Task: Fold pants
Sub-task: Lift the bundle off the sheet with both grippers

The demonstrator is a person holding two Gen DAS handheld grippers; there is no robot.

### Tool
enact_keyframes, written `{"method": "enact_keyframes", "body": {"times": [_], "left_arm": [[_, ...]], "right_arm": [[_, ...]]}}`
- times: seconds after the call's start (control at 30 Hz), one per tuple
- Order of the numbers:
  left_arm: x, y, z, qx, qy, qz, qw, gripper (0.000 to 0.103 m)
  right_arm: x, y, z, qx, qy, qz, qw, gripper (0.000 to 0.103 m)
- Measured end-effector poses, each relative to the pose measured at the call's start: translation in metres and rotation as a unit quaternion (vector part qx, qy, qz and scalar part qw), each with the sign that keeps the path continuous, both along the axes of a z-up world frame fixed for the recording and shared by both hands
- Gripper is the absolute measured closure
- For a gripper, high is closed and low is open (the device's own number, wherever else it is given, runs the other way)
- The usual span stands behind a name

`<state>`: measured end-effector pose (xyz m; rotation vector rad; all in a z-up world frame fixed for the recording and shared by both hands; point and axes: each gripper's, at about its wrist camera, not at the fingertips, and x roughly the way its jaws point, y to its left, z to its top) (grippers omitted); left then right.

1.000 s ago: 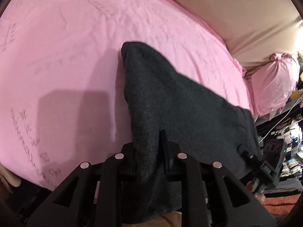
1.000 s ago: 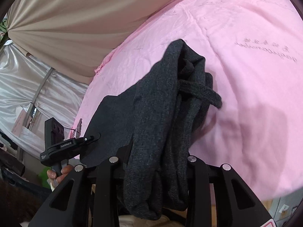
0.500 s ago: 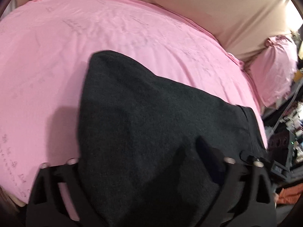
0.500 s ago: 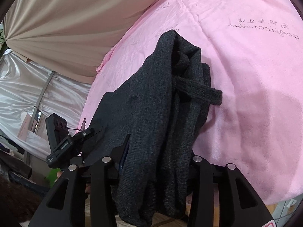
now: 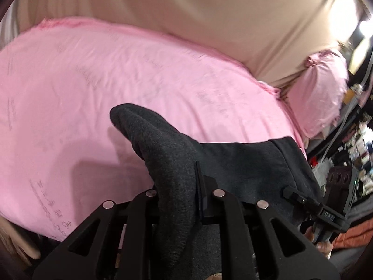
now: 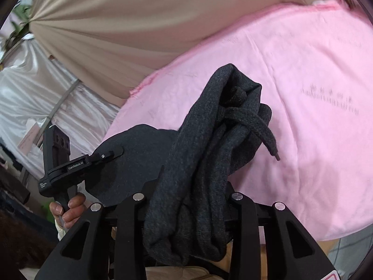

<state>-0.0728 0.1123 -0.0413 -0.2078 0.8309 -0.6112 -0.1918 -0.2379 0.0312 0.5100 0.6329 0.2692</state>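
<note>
The dark grey knit pants (image 5: 163,154) are clamped in both the left gripper (image 5: 184,196) and right gripper (image 6: 186,198), held up over the pink bed sheet (image 5: 70,93) ahead of the fingers. Looks like mid-fold; laying down flat is probably needed next.

Showing charcoal-grey knit pants (image 5: 167,154) against a pink bed sheet (image 5: 70,88) with faint grey lettering; beige curtain (image 6: 130,23) behind; black hand-held gripper (image 5: 181,200).
</note>
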Motion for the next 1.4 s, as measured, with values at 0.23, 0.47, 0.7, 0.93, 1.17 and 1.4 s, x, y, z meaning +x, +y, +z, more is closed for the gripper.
{"method": "enact_keyframes", "body": {"times": [0.23, 0.47, 0.7, 0.93, 1.17, 1.4], "left_arm": [[-0.043, 0.007, 0.092, -0.028, -0.131, -0.025, 0.9907, 0.090], [-0.086, 0.017, 0.185, -0.057, -0.292, -0.021, 0.9545, 0.090], [-0.111, 0.029, 0.264, -0.084, -0.421, 0.004, 0.9032, 0.089], [-0.086, 0.023, 0.318, -0.093, -0.472, 0.040, 0.8758, 0.089], [-0.004, 0.001, 0.342, -0.067, -0.461, 0.077, 0.8814, 0.089], [0.121, -0.044, 0.316, -0.017, -0.405, 0.103, 0.9085, 0.089]], "right_arm": [[-0.042, 0.005, 0.092, -0.054, -0.124, -0.008, 0.991, 0.070], [-0.073, 0.023, 0.193, -0.120, -0.284, -0.010, 0.951, 0.070], [-0.080, 0.031, 0.269, -0.159, -0.389, -0.005, 0.908, 0.070], [-0.038, 0.020, 0.322, -0.166, -0.440, -0.007, 0.883, 0.070], [0.050, -0.008, 0.350, -0.144, -0.443, -0.022, 0.885, 0.070], [0.180, -0.054, 0.321, -0.104, -0.380, -0.042, 0.918, 0.070]]}}
